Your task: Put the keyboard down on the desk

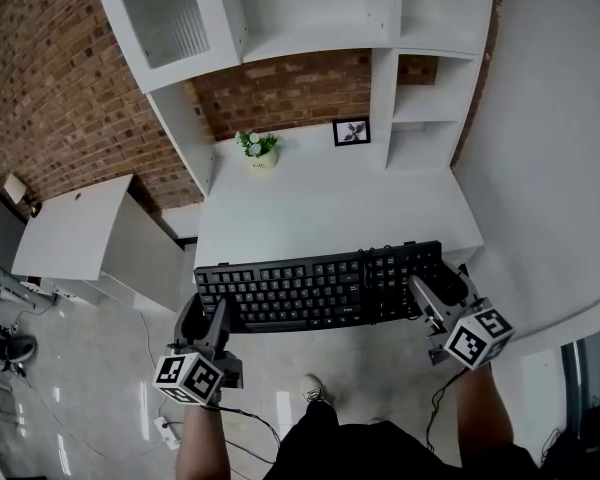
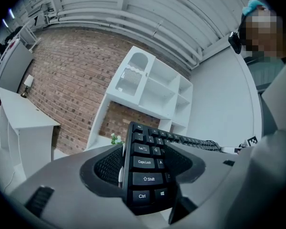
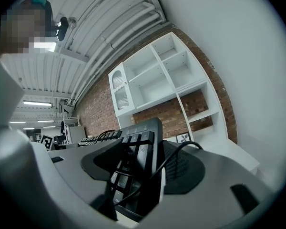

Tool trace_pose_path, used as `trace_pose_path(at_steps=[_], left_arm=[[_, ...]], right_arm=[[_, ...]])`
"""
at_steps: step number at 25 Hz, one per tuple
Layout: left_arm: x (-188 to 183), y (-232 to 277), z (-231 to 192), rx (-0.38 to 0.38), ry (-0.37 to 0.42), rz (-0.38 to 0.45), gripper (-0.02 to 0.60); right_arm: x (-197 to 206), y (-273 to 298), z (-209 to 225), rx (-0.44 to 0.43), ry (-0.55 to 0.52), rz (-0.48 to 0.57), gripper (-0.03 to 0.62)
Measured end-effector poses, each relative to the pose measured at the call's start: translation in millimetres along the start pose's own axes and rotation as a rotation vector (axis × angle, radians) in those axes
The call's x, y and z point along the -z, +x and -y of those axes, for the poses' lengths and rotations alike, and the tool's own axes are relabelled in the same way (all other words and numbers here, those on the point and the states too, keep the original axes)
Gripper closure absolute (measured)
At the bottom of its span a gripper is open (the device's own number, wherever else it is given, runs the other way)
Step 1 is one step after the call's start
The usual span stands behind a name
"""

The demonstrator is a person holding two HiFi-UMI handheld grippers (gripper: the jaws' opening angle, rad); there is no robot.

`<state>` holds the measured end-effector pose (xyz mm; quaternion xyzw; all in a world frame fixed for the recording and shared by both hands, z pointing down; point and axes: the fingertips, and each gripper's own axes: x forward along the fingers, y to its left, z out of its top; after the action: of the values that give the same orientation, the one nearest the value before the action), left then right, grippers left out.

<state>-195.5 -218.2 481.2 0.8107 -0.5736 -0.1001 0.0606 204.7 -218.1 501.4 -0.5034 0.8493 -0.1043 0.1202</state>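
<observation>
Black keyboard [image 1: 320, 286] held level over the near edge of the white surface [image 1: 320, 203], one tool at each end.

The left tool [image 1: 212, 320] is clamped on the Ctrl-and-Shift end. The right tool [image 1: 432, 293] grips the other end, where the cable [image 3: 167, 161] loops across its jaws. To set it down well, I judge both ends should come down together and flat, further onto the surface, with the cable kept from under it. At the back, well apart, a small pot [image 1: 261, 158] holds a flowering plant.

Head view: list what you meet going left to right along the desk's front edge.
left claw → keyboard → right claw
</observation>
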Motion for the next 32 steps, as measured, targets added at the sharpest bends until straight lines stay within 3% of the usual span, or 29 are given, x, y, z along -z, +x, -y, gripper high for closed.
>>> trace_pose_path(at_steps=[6, 8, 32], left_arm=[[-32.1, 71.8, -108.2, -0.017, -0.029, -0.037, 0.291], [-36.6, 85.6, -127.3, -0.017, -0.035, -0.039, 0.291], [-34.7, 87.5, -132.1, 0.047, -0.040, -0.010, 0.293]], right_arm=[[1.9, 130.8, -28.9, 0.014, 0.008, -0.036, 0.326], [2.0, 154.5, -32.9, 0.016, 0.006, -0.041, 0.324], [-1.8, 142.3, -44.6, 0.056, -0.038, -0.004, 0.324]])
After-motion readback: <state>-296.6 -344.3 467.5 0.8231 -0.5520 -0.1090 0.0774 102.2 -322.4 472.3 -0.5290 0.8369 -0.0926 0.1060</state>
